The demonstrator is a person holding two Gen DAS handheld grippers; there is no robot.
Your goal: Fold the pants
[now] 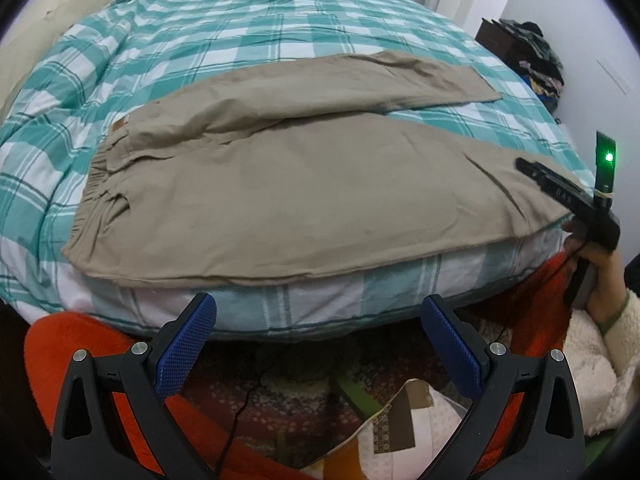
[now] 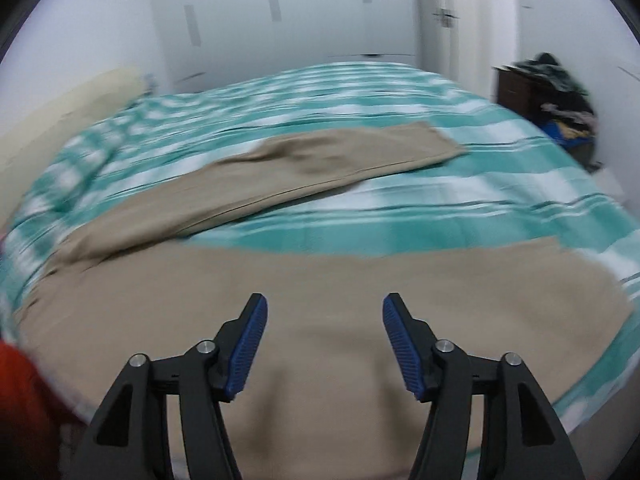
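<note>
No legible text in either view. Small tan label (image 1: 119, 124) on pants (image 1: 280, 184), left of centre, was too small to read.

The beige cotton pants with an elastic waistband (image 1: 280, 184) lie flat, unfolded, on the bed's teal-and-white checked cover (image 1: 248, 28), waistband at the left, the two legs splayed apart in a V, near leg along the bed's edge.

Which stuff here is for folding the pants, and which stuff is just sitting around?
For the job:
tan pants, spread flat
left gripper, open, holding nothing
right gripper, open, over the near leg

Just lying about:
checked bedspread
pile of clothes by the wall
orange cloth below the bed
</note>
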